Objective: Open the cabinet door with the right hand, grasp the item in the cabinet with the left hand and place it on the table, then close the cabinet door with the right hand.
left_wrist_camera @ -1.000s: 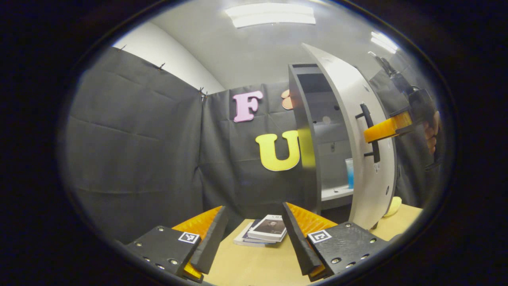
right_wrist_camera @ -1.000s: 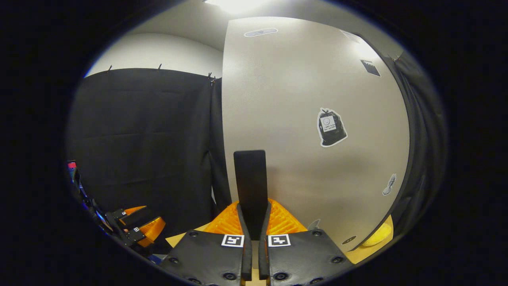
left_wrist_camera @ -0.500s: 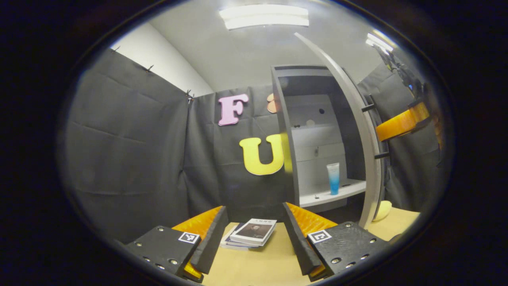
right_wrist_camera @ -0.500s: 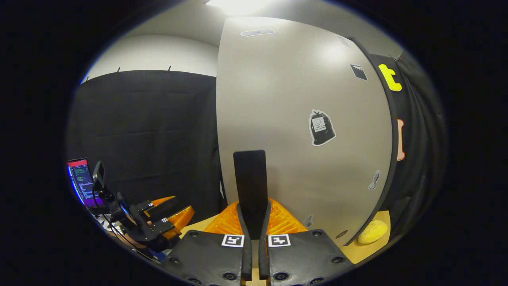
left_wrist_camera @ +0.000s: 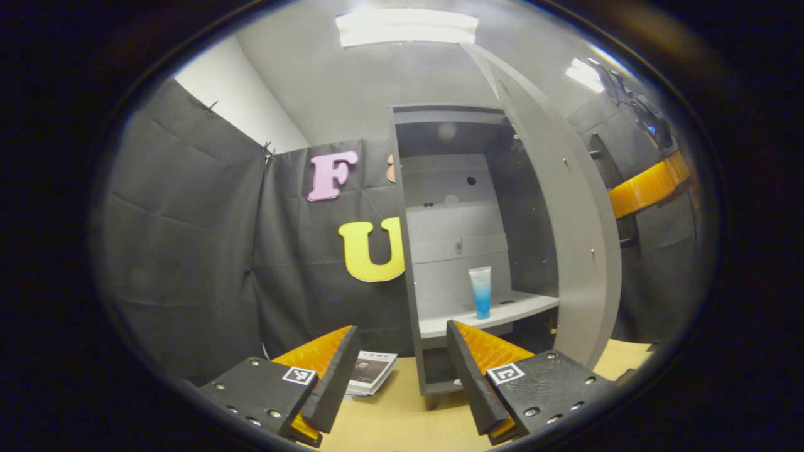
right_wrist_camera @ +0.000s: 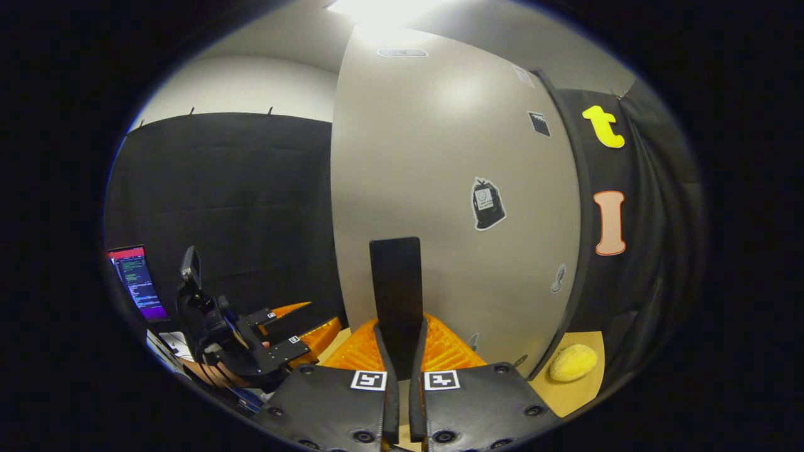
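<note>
Left gripper view: the flat grey cabinet door (left_wrist_camera: 584, 251) has swung wide since a second ago, when it still covered most of the opening; now the tall grey cabinet (left_wrist_camera: 440, 207) stands open, and the small blue-and-white plastic tube (left_wrist_camera: 482, 292) stands upright on the pale lower shelf (left_wrist_camera: 502, 311), plainly reachable. So the opening step looks all but done, and the reach for the tube is next. The left gripper (left_wrist_camera: 402, 370) hangs over the light wooden table (left_wrist_camera: 402, 414) with its fingers well apart and nothing between them, well short of the shelf. A paperback book (left_wrist_camera: 372, 371) lies flat on the table just left of the cabinet's foot. The tube looks smooth and slightly soft-sided, broader at the base cap, so it should take a light squeeze. Right gripper view: the right gripper (right_wrist_camera: 400, 351) is clamped on the flat matte black door handle (right_wrist_camera: 396, 295), both fingers pressed to its sides, and the door's smooth outer face with its small stickers has turned further away than before. A lumpy yellow sponge-like object (right_wrist_camera: 573, 362) rests on the table beside the door's lower edge.
</note>
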The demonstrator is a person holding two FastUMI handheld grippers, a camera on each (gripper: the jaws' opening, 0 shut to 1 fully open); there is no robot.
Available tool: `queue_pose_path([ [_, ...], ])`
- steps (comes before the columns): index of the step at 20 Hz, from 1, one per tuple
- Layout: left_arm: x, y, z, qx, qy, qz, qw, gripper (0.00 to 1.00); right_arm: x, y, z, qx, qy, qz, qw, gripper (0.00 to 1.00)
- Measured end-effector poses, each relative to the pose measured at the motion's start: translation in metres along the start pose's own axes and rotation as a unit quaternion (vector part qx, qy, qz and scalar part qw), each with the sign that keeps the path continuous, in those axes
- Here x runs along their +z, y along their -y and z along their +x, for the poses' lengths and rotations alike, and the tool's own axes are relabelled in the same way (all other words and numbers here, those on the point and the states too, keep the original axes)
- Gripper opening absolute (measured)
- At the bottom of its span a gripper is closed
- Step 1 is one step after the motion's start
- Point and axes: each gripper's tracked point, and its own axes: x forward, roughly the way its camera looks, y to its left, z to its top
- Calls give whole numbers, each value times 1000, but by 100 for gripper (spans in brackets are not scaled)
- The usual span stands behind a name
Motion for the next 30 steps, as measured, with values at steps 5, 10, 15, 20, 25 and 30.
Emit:
queue_pose_path([
  [5, 4, 31, 2, -22, 4, -7, 1000, 83, 3, 6, -15, -24, 0, -8, 1000, 5],
  [10, 10, 55, 1, -40, 11, -8, 999, 83, 3, 21, -39, -56, 5, 7, 998, 5],
  [15, 11, 78, 1, -57, 10, -11, 998, 83, 2, 46, -64, -112, 10, 6, 994, 7],
  [20, 10, 94, -1, -70, 9, -7, 997, 83, 1, 75, -82, -167, 15, 1, 986, 10],
  [25, 10, 99, 0, -73, 10, -1, 997, 83, 1, 111, -100, -236, 25, -8, 971, 10],
  [30, 11, 108, 21, -72, 9, -1, 997, 83, -6, 110, -115, -259, 35, 9, 965, 5],
])
